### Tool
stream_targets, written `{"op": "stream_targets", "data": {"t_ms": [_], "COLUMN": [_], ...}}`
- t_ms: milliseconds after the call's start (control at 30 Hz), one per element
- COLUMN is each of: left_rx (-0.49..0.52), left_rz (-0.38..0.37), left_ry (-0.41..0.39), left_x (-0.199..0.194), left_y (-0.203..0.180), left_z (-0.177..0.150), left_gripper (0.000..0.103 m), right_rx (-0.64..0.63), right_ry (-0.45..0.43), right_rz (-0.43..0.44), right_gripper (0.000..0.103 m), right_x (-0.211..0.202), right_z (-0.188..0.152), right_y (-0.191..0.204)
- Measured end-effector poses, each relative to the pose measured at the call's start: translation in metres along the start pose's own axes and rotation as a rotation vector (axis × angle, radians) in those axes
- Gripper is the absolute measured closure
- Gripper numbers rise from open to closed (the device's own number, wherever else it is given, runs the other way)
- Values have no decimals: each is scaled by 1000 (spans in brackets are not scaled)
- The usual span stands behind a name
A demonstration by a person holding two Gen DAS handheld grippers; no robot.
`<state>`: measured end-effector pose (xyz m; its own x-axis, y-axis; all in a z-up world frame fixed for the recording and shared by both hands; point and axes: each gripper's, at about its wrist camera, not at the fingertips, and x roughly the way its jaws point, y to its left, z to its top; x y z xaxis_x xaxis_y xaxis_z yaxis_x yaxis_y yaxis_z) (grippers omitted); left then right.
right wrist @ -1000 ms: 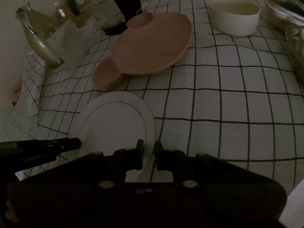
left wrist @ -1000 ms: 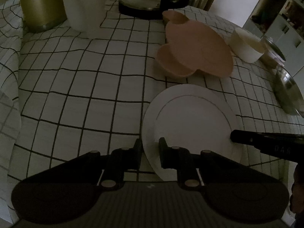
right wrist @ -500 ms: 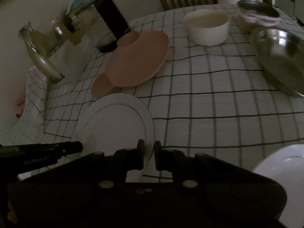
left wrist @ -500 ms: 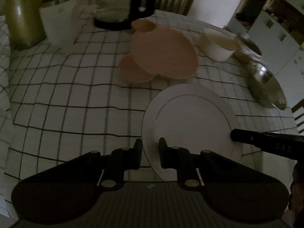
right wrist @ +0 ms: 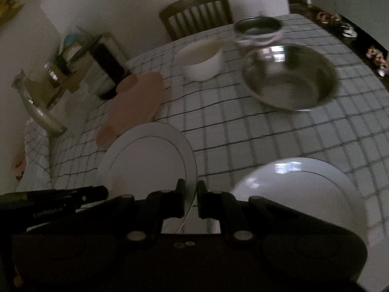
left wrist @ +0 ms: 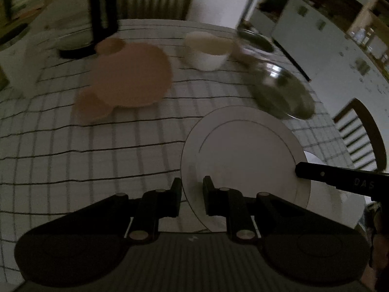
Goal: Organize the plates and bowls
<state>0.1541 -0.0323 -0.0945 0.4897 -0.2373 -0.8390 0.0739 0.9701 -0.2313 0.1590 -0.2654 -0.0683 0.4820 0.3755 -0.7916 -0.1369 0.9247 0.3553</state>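
Both grippers hold one white plate by opposite rims, lifted above the checked tablecloth. My left gripper is shut on its near-left rim. My right gripper is shut on its right rim; the plate also shows in the right wrist view. A second white plate lies on the table at the lower right. A pink mouse-shaped plate, a white bowl and a steel bowl stand farther back.
A black-handled glass jug and a white container stand at the back left. A small dark-rimmed bowl sits behind the steel bowl. Wooden chairs stand around the table. A vase leans at the left.
Both grippers have lifted the white plate off the table and carried it to the right, toward the second white plate. The scene has slid left in both views.
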Motion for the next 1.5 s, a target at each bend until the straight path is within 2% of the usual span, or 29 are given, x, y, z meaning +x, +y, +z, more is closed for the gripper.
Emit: {"op": "stream_targets", "data": {"t_ms": [400,800,1100,1500], "left_rx": [191,346,429,444], "left_rz": [-81,-115,-113,-88], "left_ry": [55,114,158,189], "left_x": [28,68,92,104], "left_y": [-82,-135,-150,-150], "left_z": [-5,-14,-25,-27], "left_gripper": [86,86,86,86], "right_rx": [191,311,373,400], "right_ry": [-61,-77,-61,-33], "right_rz": [-88,-165,-191,-178], "right_gripper": [93,93,93,93], "right_x": [-48,-62,-56,-41], "right_z": [-38,-73,-90,-93], "right_y": [-72,-120,-144,-154]}}
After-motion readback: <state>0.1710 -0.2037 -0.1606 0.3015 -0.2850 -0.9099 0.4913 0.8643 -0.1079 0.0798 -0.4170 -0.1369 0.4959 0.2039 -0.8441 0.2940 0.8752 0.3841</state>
